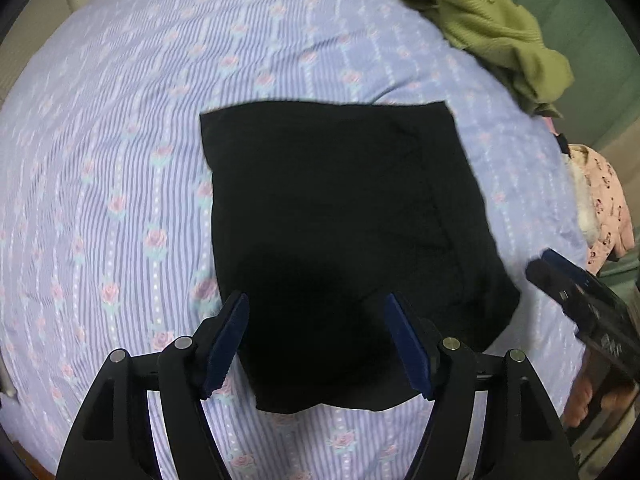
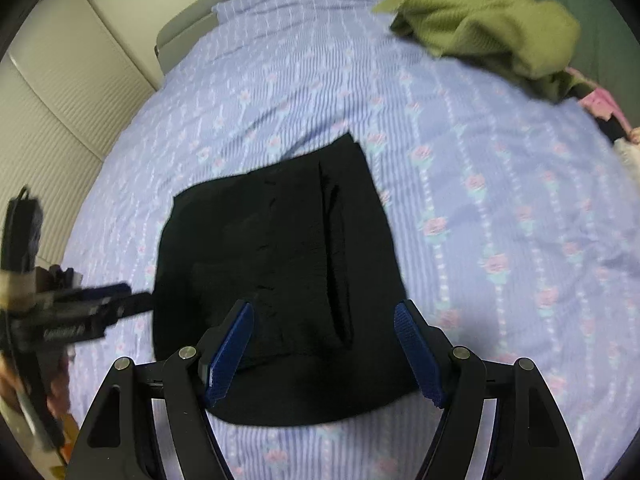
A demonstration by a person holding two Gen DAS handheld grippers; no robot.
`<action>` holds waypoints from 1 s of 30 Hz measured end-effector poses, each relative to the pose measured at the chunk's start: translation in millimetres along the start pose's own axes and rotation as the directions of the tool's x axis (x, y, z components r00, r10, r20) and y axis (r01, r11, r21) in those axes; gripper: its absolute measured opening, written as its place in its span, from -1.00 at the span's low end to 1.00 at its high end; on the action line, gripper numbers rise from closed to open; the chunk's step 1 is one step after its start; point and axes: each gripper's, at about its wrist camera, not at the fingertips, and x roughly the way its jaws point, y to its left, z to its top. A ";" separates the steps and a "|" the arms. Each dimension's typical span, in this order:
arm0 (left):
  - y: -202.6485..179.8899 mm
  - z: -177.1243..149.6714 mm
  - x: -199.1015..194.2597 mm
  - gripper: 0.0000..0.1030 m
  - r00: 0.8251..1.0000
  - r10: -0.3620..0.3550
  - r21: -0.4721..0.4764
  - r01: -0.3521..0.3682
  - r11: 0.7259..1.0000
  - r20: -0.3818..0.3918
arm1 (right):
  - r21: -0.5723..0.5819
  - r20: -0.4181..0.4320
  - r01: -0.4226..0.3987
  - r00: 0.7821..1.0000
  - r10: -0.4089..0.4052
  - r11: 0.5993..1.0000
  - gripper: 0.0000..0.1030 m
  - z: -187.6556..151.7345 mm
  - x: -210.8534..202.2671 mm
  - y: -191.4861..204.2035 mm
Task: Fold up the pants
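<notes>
Only writing anywhere is some pale lettering on the side of the left gripper [image 2: 80, 312] where it pokes in at the left edge of the right wrist view, and it's way too smeared to read. That one's jaws are apart with nothing between them, hanging over the near left part of the pants [image 1: 344, 240]. The pants are black, folded down to a chunky near-square, lying flat on the bed sheet [image 1: 120, 160] close to the bed's near edge, roughly mid-width. They're so dark you get almost no detail; the right wrist view shows a long slit or fold line running down the right half, maybe a pocket, can't tell. Right gripper [image 2: 324, 348] also has its jaws spread wide, empty, over the near right part. Further right, a crumpled green knit garment [image 2: 488, 20] sits by the far right edge, and a pink printed garment [image 1: 604, 200] is cut off at the right edge, blurry.
</notes>
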 end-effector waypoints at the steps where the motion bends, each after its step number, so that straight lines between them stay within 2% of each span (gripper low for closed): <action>1: 0.2 -1.1 2.1 0.36 1.000 0.000 0.001 0.000 1.000 -0.002 | 0.025 -0.021 -0.009 1.000 0.010 1.000 0.44 1.7 13.3 -2.3; 6: -4.4 -3.1 11.7 0.36 1.000 -0.018 0.026 0.018 1.000 -0.006 | 0.055 -0.056 -0.031 0.998 0.034 0.998 0.44 8.6 48.2 -0.2; 12: 1.8 -3.8 13.2 0.36 1.000 -0.017 0.027 0.017 0.999 -0.016 | 0.127 -0.171 -0.043 0.983 0.065 0.991 0.44 7.6 89.8 -2.8; 14: 6.1 -3.9 13.4 0.36 1.000 -0.017 0.018 0.017 1.000 -0.019 | 0.097 -0.202 -0.024 0.978 0.043 0.995 0.17 3.8 96.5 1.5; 15: 8.3 -4.0 13.3 0.36 1.000 -0.017 0.013 0.018 1.000 -0.021 | 0.074 -0.204 -0.006 0.979 0.021 0.997 0.12 2.5 97.5 4.0; 16: 9.1 -3.7 13.1 0.36 1.000 -0.019 0.009 0.019 1.000 -0.022 | 0.055 -0.197 -0.002 0.980 0.013 0.998 -0.05 2.1 95.1 6.6; 20: 10.4 -4.1 10.8 0.36 0.999 -0.032 0.000 0.032 0.999 -0.019 | -0.029 -0.146 0.048 0.988 -0.051 0.998 -0.23 6.4 75.6 18.3; 22: 8.3 -4.6 9.1 0.36 0.999 -0.033 0.004 0.033 0.999 -0.015 | -0.087 -0.102 0.090 0.990 -0.099 0.992 -0.24 8.3 61.9 25.8; 24: 4.8 -5.5 7.3 0.36 0.999 -0.037 0.010 0.037 0.999 -0.011 | -0.101 -0.085 0.095 0.991 -0.104 0.990 -0.24 10.0 53.3 26.7; 30: -3.5 -6.5 5.6 0.36 0.999 -0.037 0.022 0.037 0.999 -0.011 | -0.124 -0.096 0.147 0.983 -0.159 0.981 -0.24 15.7 57.3 10.6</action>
